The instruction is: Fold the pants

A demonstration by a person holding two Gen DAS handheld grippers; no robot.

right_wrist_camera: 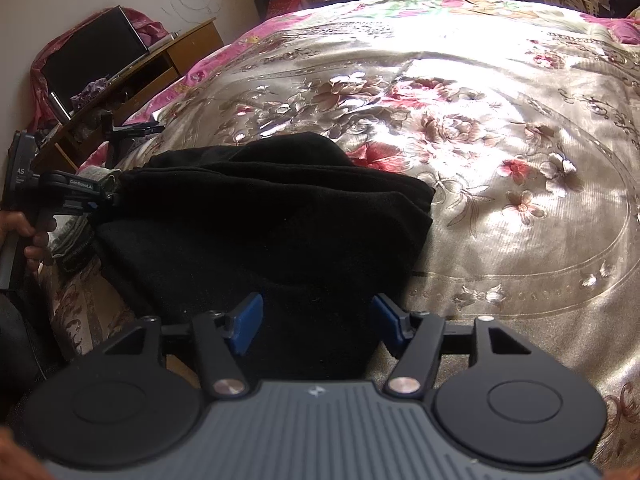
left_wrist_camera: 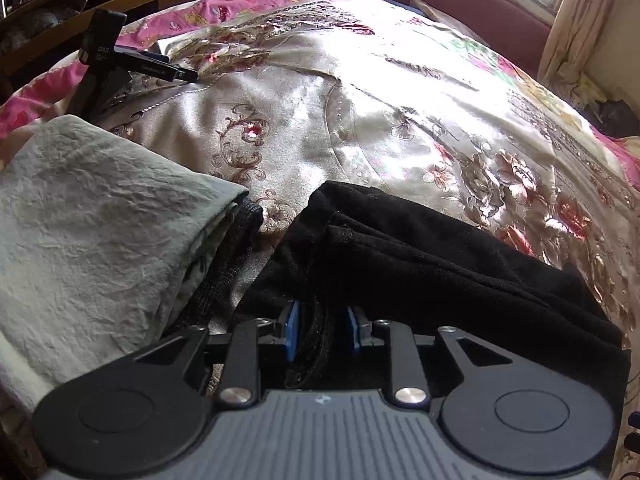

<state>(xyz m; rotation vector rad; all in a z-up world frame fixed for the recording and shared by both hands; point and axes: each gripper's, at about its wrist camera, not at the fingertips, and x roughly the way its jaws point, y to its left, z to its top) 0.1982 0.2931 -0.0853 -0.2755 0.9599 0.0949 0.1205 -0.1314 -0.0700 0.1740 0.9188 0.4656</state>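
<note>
Floral bedspread (right_wrist_camera: 500, 128), black pants (right_wrist_camera: 260, 220) bunched at its near edge.
left gripper (left_wrist_camera: 320, 332) pinches a fold; right gripper (right_wrist_camera: 316, 322) spread wide over them, so layers could slide apart.

Shiny cream satin bedspread with red-and-brown flowers (right_wrist_camera: 500, 168) and a pink floral edge, crinkly pale grey-green folded cloth (left_wrist_camera: 92, 224) on it, brown wooden shelf desk (right_wrist_camera: 176, 56) alongside, beige curtain (left_wrist_camera: 580, 24) by the window.
</note>
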